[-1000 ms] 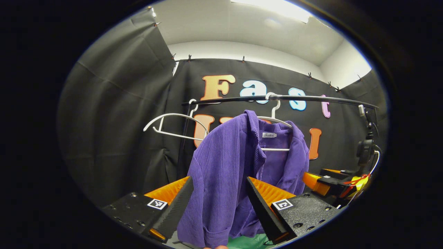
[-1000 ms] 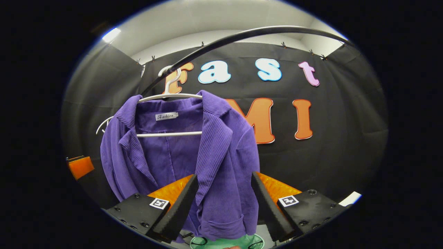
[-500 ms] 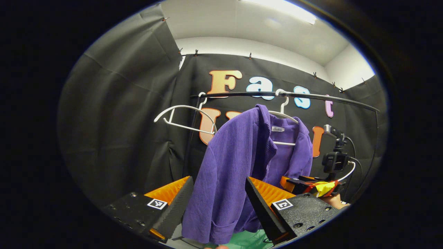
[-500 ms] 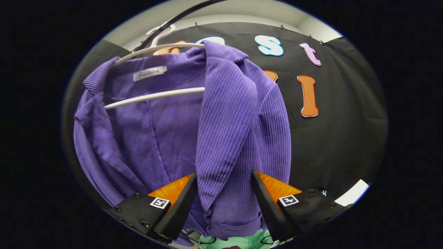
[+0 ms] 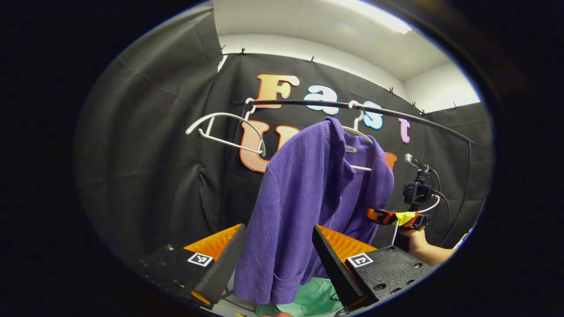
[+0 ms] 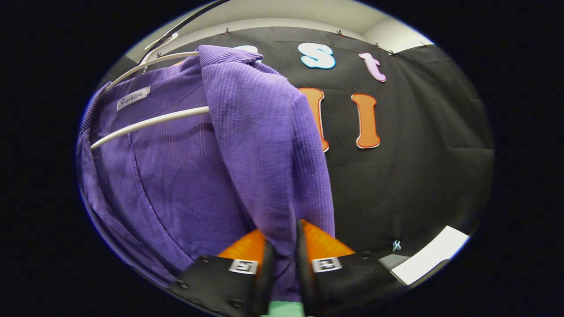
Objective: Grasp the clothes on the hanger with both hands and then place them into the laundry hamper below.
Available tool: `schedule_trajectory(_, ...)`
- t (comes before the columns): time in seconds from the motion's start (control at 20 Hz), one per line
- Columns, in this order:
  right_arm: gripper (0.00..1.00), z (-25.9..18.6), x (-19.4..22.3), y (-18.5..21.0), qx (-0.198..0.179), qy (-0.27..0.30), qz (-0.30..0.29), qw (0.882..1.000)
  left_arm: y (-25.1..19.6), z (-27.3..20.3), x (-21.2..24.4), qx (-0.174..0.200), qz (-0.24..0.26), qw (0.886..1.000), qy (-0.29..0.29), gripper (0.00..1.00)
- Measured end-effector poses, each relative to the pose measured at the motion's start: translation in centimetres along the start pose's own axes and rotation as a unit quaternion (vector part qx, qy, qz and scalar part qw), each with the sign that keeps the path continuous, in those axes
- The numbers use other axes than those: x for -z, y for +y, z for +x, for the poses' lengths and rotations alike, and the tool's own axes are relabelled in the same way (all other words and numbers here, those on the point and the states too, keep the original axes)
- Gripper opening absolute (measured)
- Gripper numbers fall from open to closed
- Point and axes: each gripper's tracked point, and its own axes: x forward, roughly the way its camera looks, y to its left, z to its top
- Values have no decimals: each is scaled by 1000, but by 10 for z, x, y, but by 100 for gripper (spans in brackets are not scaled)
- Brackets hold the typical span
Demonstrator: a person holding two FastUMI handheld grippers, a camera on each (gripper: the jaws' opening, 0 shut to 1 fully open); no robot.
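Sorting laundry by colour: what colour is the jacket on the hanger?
Purple, finely ribbed jacket; clearest in the right gripper view.

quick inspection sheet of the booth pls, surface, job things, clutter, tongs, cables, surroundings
surface: nothing seen
job's things: purple jacket hangs on a white hanger from the black rail; green hamper below it
clutter: spare white hanger on the rail, bare
grippers: left tongs open, jacket's edge between the fingers, no squeeze; right tongs shut on the jacket's front panel
cables: white cable and dark cable at the right gripper's camera
surroundings: black cloth wall, white ceiling, a hand holding the right gripper
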Motion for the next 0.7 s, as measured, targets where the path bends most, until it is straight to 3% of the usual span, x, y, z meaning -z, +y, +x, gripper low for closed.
schedule_trajectory(0.05, 14, -7, -2, -3, -4, -5, -3, 1000, -9, 6, -1, 5, -2, 1000, -5, 95)
schedule_trajectory(0.1, 8, -12, -7, -11, -5, -17, -10, 1000, -20, 11, -3, 7, -1, 1000, -13, 95)
schedule_trajectory(0.2, 8, -30, -18, -19, -25, -39, -17, 999, -42, 25, -4, 7, 2, 1000, -23, 92)
schedule_trajectory(0.25, 8, -41, -24, -19, -44, -48, -17, 998, -52, 33, -1, 1, 2, 1000, -25, 95)
schedule_trajectory(0.35, 4, -65, -37, -26, -73, -64, -19, 995, -66, 49, 3, -27, 3, 999, -32, 95)
schedule_trajectory(0.45, 12, -83, -46, -35, -106, -68, -6, 992, -86, 67, 4, -37, 6, 998, -45, 95)
schedule_trajectory(0.5, 4, -87, -49, -37, -125, -67, 0, 990, -96, 75, 3, -44, 12, 997, -55, 92)
schedule_trajectory(0.55, 4, -91, -51, -41, -141, -67, 2, 988, -106, 82, 1, -55, 22, 996, -65, 92)
schedule_trajectory(0.6, 4, -93, -54, -44, -154, -68, 3, 986, -111, 90, 1, -73, 35, 994, -73, 95)
schedule_trajectory(0.65, 8, -95, -55, -45, -168, -70, 4, 983, -111, 97, 1, -102, 46, 990, -84, 92)
schedule_trajectory(0.7, 8, -97, -58, -46, -182, -74, 3, 981, -103, 103, 2, -145, 57, 983, -95, 99)
